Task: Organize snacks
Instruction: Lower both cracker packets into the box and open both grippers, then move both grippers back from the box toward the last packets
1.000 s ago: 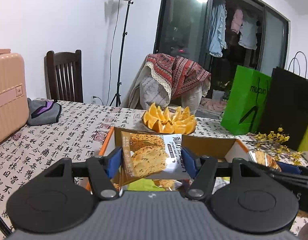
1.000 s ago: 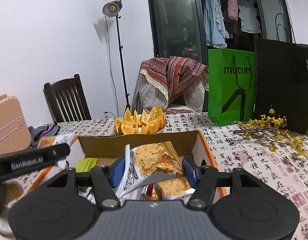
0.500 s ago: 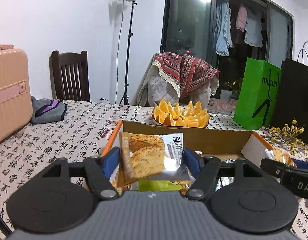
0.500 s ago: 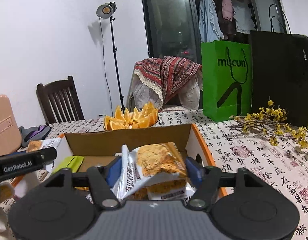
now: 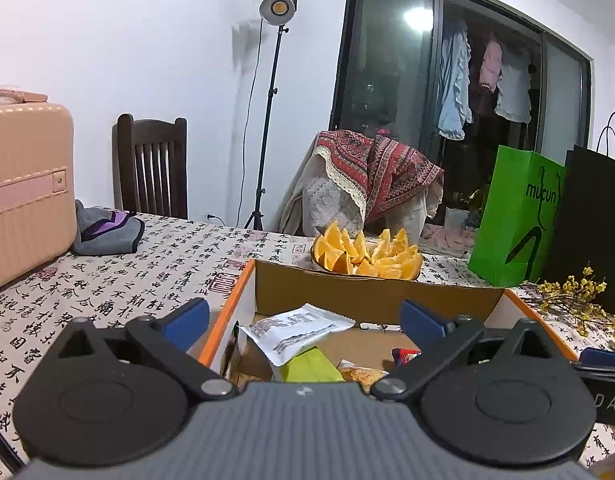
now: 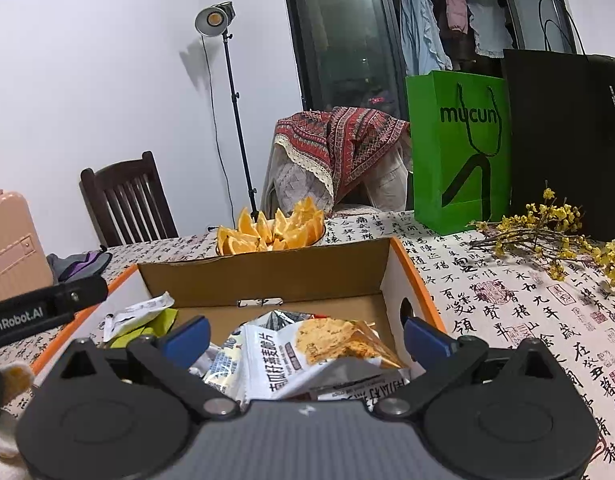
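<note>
Both grippers, left gripper [image 5: 303,320] and right gripper [image 6: 305,336], fingers spread, holding nothing. Oat-crisp packets [image 6: 315,350] lie in cardboard box [image 6: 267,276] on tabletop [image 6: 527,304]. Light, crinkly, slippery film, contents brittle: pinch gently at sealed edge

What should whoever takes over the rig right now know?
Left gripper: jaws open, empty, over the box.
Right gripper: jaws open, oat-crisp packet lying loose between them.
In the box: white packet on a green packet, more snacks at the right.
Done: several packets boxed.
Left: probably only tidying; I see no loose snacks on the table.
</note>
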`<state>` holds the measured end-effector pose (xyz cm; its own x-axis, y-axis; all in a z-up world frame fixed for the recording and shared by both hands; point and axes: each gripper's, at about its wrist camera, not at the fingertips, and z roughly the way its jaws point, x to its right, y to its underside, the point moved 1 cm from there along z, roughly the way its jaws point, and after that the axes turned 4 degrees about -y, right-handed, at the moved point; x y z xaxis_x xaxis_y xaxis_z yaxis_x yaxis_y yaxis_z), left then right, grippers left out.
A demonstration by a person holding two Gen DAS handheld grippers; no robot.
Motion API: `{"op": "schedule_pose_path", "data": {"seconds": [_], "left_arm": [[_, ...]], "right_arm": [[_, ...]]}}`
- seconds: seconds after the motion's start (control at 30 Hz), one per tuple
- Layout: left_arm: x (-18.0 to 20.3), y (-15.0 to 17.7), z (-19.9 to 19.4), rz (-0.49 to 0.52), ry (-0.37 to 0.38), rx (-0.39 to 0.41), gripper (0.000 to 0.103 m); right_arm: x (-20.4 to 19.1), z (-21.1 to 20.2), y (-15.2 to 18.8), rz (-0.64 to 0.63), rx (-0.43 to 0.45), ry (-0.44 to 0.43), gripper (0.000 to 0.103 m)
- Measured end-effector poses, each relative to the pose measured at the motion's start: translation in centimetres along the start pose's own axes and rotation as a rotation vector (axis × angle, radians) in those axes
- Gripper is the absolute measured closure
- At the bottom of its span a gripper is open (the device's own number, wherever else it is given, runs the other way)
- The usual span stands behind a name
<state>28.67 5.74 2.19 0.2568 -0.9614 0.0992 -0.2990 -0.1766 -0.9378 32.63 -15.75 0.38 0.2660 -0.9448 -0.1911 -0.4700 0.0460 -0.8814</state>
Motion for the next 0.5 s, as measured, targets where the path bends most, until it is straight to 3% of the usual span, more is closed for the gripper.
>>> {"op": "schedule_pose_path", "data": {"seconds": [0.37, 0.5], "left_arm": [[-0.3, -1.2, -2.2, -0.029, 0.005, 0.021, 0.0], [-0.8, -1.8, -3.5, -0.034, 0.001, 0.011, 0.0]], "right_arm": [[0.1, -0.4, 0.0, -0.003, 0.004, -0.003, 0.0], [0.3, -0.6, -0.2, 0.031, -0.032, 0.013, 0.0]]}}
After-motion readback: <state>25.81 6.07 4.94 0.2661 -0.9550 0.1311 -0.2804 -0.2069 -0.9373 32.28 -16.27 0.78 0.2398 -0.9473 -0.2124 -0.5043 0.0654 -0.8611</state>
